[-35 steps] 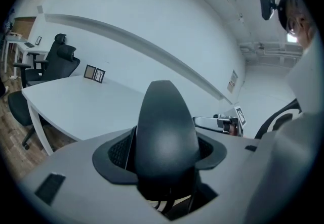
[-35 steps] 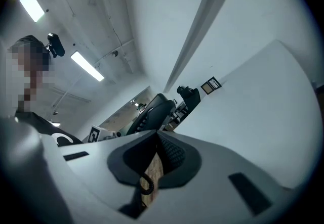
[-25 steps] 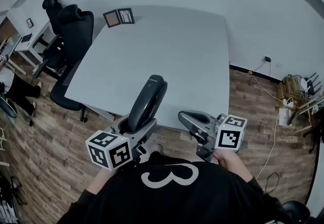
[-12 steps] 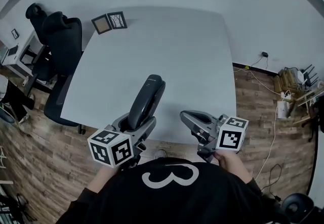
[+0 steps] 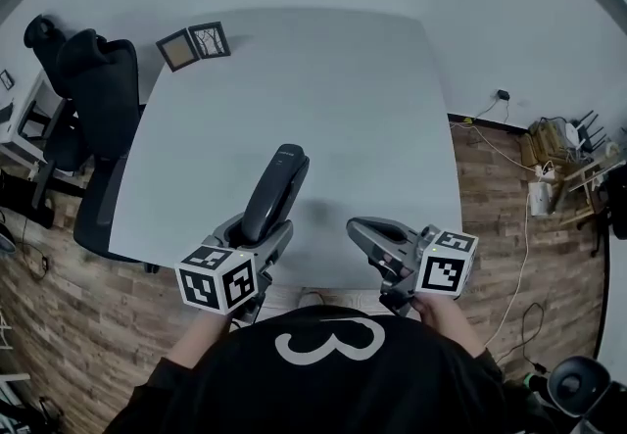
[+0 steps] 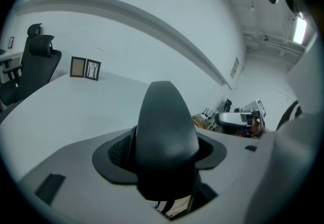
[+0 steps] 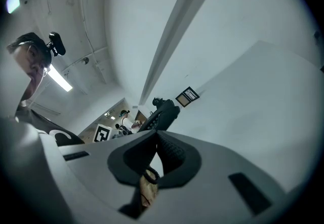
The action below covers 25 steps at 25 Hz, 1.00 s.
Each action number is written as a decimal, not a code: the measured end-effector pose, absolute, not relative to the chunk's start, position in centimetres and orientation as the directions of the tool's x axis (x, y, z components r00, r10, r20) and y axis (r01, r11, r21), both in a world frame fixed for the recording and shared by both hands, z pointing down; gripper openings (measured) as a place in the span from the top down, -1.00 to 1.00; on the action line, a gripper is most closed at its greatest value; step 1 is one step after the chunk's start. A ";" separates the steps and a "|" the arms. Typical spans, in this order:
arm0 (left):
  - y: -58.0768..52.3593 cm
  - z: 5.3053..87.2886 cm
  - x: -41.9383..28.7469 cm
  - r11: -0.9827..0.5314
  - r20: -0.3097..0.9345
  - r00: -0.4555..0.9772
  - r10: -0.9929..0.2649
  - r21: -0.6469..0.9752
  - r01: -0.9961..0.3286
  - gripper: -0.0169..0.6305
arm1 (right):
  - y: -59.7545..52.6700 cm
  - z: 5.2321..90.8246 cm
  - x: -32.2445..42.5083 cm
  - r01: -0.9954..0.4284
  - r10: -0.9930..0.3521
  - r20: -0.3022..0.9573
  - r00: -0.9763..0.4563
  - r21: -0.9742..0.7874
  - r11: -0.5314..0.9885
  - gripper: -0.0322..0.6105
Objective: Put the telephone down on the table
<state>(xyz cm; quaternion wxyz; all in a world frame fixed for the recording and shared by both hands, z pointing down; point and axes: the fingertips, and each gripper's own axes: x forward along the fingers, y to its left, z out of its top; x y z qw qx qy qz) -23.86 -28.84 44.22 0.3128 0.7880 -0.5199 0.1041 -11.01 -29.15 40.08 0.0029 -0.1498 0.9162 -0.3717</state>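
Note:
A black telephone handset (image 5: 275,189) slants up and forward over the near part of the light grey table (image 5: 333,109), off its top. My left gripper (image 5: 261,229) is shut on its lower end. In the left gripper view the handset (image 6: 165,132) fills the space between the jaws, whose pads press its sides. My right gripper (image 5: 355,225) hovers at the table's near edge, to the right of the handset. Its jaws are shut with nothing between them (image 7: 154,136), and the handset (image 7: 163,113) shows beyond them.
Two small picture frames (image 5: 193,43) stand at the table's far left corner. A black office chair (image 5: 93,99) is by the left side. Cables and boxes (image 5: 549,163) lie on the wooden floor at the right. A white wall runs behind the table.
The head view has shifted, so the table and frames sit farther left and lower. My left gripper with the handset now reaches a little farther over the table's near edge. Both grips are unchanged.

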 end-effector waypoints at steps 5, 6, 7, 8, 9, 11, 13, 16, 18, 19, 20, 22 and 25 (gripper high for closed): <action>-30.4 47.0 -25.0 -0.242 0.534 0.433 -0.726 0.392 -0.888 0.06 | -30.2 41.2 -11.1 -0.304 -0.303 0.129 -0.944 -0.696 0.650 0.88; -30.7 47.6 -25.3 -0.240 0.544 0.433 -0.719 0.390 -0.889 0.06 | -30.4 41.4 -11.2 -0.308 -0.304 0.135 -0.943 -0.698 0.646 0.88; -31.0 48.1 -25.5 -0.238 0.555 0.431 -0.712 0.386 -0.891 0.06 | -30.5 41.6 -11.4 -0.312 -0.305 0.140 -0.942 -0.699 0.644 0.87; -31.3 48.7 -25.7 -0.237 0.565 0.428 -0.706 0.381 -0.894 0.06 | -30.5 41.7 -11.4 -0.316 -0.306 0.144 -0.941 -0.698 0.642 0.87; -31.5 49.2 -25.9 -0.236 0.573 0.425 -0.701 0.376 -0.896 0.06 | -30.6 41.8 -11.5 -0.319 -0.308 0.147 -0.940 -0.697 0.642 0.88; -32.1 49.9 -26.3 -0.235 0.583 0.422 -0.694 0.370 -0.899 0.06 | -30.9 42.0 -11.5 -0.329 -0.315 0.154 -0.937 -0.695 0.639 0.87; -32.5 50.5 -26.5 -0.236 0.592 0.418 -0.689 0.362 -0.902 0.06 | -31.0 42.3 -11.1 -0.345 -0.326 0.166 -0.931 -0.694 0.632 0.87; -33.3 51.4 -26.6 -0.239 0.609 0.411 -0.678 0.346 -0.907 0.06 | -31.2 42.6 -10.3 -0.368 -0.350 0.177 -0.920 -0.698 0.614 0.88; -33.9 52.1 -26.7 -0.240 0.620 0.409 -0.669 0.340 -0.909 0.06 | -31.5 42.8 -9.8 -0.381 -0.364 0.184 -0.913 -0.702 0.602 0.88; -34.2 52.4 -26.7 -0.242 0.624 0.407 -0.667 0.335 -0.911 0.06 | -31.7 42.9 -9.6 -0.387 -0.370 0.187 -0.910 -0.704 0.596 0.88; -34.6 52.8 -26.7 -0.246 0.627 0.404 -0.666 0.327 -0.912 0.06 | -31.8 43.1 -9.5 -0.392 -0.375 0.190 -0.907 -0.706 0.590 0.88; -35.2 53.4 -26.5 -0.259 0.633 0.398 -0.664 0.305 -0.917 0.06 | -31.9 43.4 -9.2 -0.401 -0.382 0.198 -0.903 -0.711 0.578 0.88; -35.9 54.6 -26.5 -0.281 0.648 0.388 -0.656 0.268 -0.922 0.06 | -32.1 43.9 -9.0 -0.409 -0.390 0.206 -0.898 -0.718 0.563 0.88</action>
